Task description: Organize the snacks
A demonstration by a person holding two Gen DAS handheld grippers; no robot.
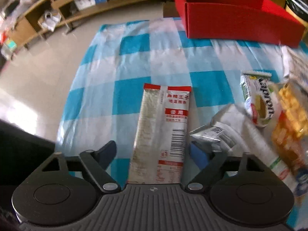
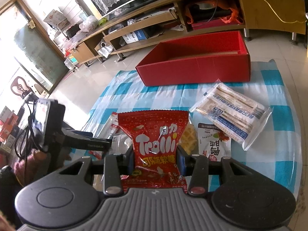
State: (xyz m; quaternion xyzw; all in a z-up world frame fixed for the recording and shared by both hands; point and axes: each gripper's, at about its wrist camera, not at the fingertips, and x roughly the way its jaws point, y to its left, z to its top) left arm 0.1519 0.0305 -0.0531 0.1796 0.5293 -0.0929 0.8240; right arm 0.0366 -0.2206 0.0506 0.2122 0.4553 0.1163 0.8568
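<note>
A long white and red snack packet point(image 1: 159, 127) lies flat on the blue and white checked cloth point(image 1: 107, 88). My left gripper point(image 1: 154, 152) is open and straddles the packet's near end; neither blue pad presses on it. In the right wrist view my right gripper point(image 2: 156, 159) is shut on a red Trolli gummy bag point(image 2: 156, 144), which it holds upright above the cloth. An open red cardboard box point(image 2: 192, 71) stands at the cloth's far edge and looks empty; it also shows as the red box point(image 1: 240, 25) at the upper right of the left wrist view.
Loose snacks lie to the right of the left gripper: a silver packet point(image 1: 213, 134), a green and white cake packet point(image 1: 258, 100), a yellow waffle bag point(image 1: 290, 115). A large white and blue pack point(image 2: 231, 115) and a white pouch point(image 2: 213, 144) lie before the box. Low wooden shelves point(image 2: 134, 34) line the far wall.
</note>
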